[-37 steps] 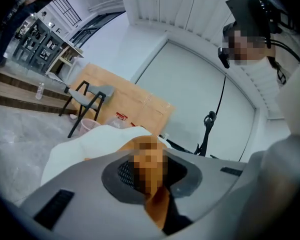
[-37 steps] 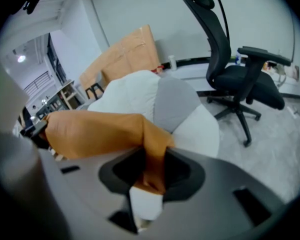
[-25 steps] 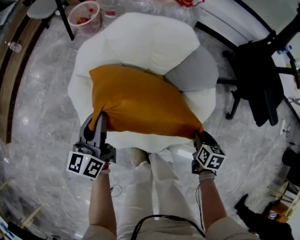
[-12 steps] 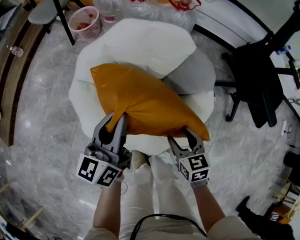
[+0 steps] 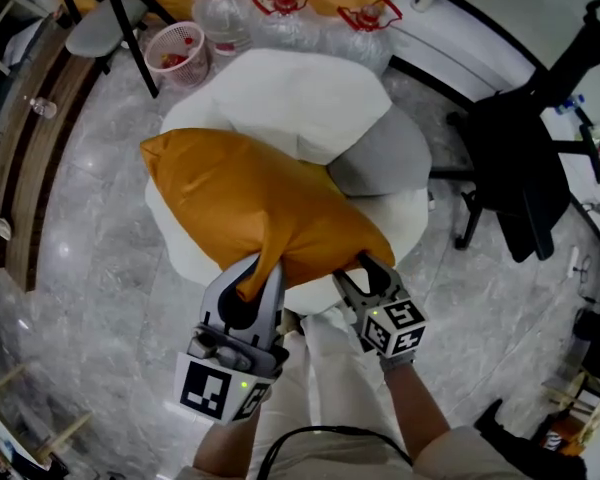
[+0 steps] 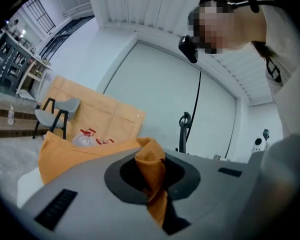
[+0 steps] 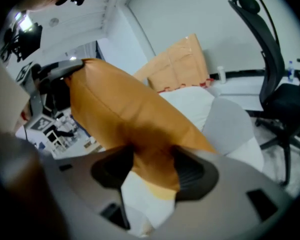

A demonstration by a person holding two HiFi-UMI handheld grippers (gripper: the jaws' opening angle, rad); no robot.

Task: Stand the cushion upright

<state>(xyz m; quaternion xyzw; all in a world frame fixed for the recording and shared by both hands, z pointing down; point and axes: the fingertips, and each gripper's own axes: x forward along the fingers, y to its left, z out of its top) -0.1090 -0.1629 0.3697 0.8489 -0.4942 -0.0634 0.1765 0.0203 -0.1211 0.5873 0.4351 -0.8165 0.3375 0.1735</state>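
An orange cushion [image 5: 250,203] lies tilted on a white beanbag seat [image 5: 300,88], its left end raised. My left gripper [image 5: 252,273] is shut on the cushion's near corner; in the left gripper view a twist of orange fabric [image 6: 151,169] is pinched between the jaws of the left gripper [image 6: 150,176]. My right gripper [image 5: 365,268] sits at the cushion's lower edge near its right corner. Its jaws have just been opening and stand wide, with the cushion [image 7: 125,109] edge between them in the right gripper [image 7: 152,159] view.
A grey pad [image 5: 380,158] lies on the seat's right side. Large water bottles [image 5: 280,8] and a pink basket [image 5: 175,48] stand behind it. A black office chair [image 5: 520,158] is at the right, a grey chair [image 5: 100,23] at the far left. Marble floor surrounds the seat.
The right gripper let go of the cushion's right corner and shifted left along its lower edge, jaws wider. The left gripper rose with its corner, and the cushion's left end lifted.
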